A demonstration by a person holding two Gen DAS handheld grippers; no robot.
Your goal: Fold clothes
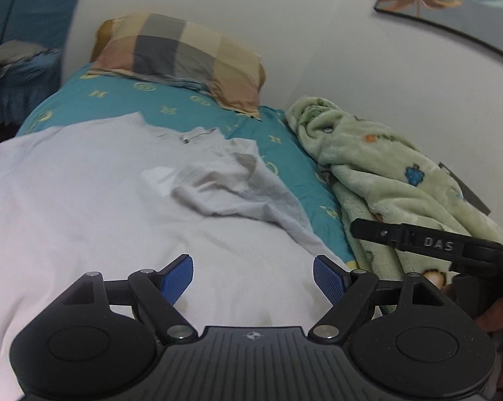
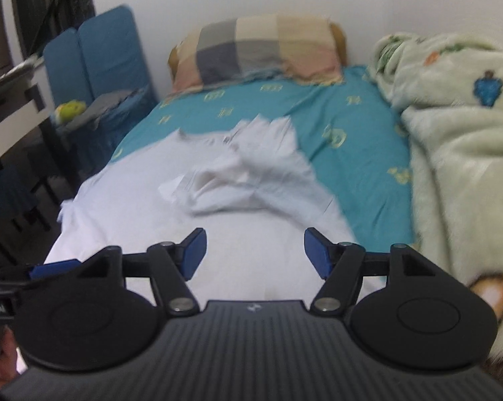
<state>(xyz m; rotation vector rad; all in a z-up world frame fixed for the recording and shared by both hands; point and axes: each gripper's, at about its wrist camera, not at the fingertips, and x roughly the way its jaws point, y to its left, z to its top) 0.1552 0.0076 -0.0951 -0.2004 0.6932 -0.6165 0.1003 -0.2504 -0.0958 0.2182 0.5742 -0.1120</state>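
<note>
A bed with a teal sheet [image 1: 184, 107] fills both views; the white shirt [image 1: 94, 200] lies flat on it, long axis running away from both tools, collar far; its right sleeve [image 2: 251, 180] is folded inward, ahead of the right gripper [image 2: 254, 254]; left gripper [image 1: 253, 279] alongside; both gape empty above the near hem; green blanket [image 1: 385, 180] right

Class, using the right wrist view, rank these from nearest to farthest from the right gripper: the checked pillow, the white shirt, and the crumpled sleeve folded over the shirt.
1. White shirt: spread on the bed directly under the right gripper, whose fingers are open.
2. Crumpled sleeve: farther up the shirt, centre.
3. Checked pillow: at the head of the bed, against the wall.
</note>
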